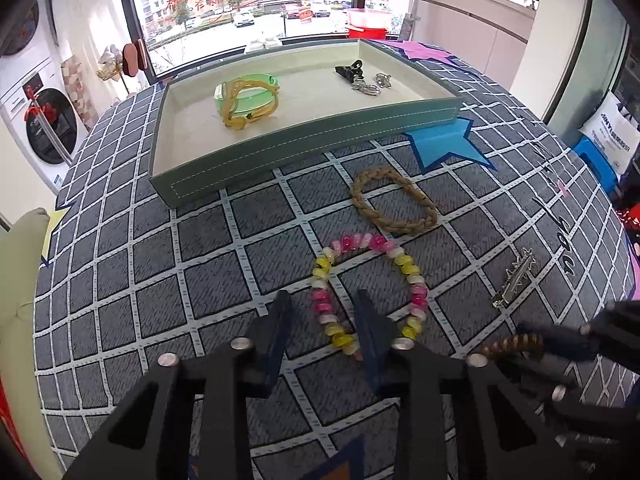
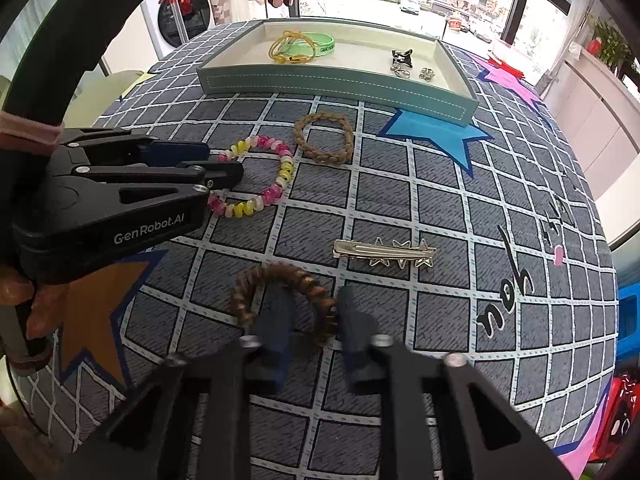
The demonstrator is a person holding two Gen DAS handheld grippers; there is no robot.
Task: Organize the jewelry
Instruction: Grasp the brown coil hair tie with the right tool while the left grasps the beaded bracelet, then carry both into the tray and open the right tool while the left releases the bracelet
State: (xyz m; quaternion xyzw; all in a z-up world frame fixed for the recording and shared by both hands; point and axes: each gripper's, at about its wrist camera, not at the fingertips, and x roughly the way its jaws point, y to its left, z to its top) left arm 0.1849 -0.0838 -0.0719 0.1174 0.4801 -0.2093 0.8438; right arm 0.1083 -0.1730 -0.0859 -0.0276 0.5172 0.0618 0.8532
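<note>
Fingers of my left tool (image 1: 324, 316) gape around the pink-and-yellow bead bracelet (image 1: 370, 292); my right tool (image 2: 310, 316) stands open astride the brown coil bracelet (image 2: 280, 280), gripping nothing.

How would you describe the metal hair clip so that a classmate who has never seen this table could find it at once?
Start at the green tray at the table's far side and come forward past the tan braided ring. The hair clip lies flat on the grid cloth beyond the right gripper. It alone is straight and metallic, with open stars, unlike the round bracelets.
</note>
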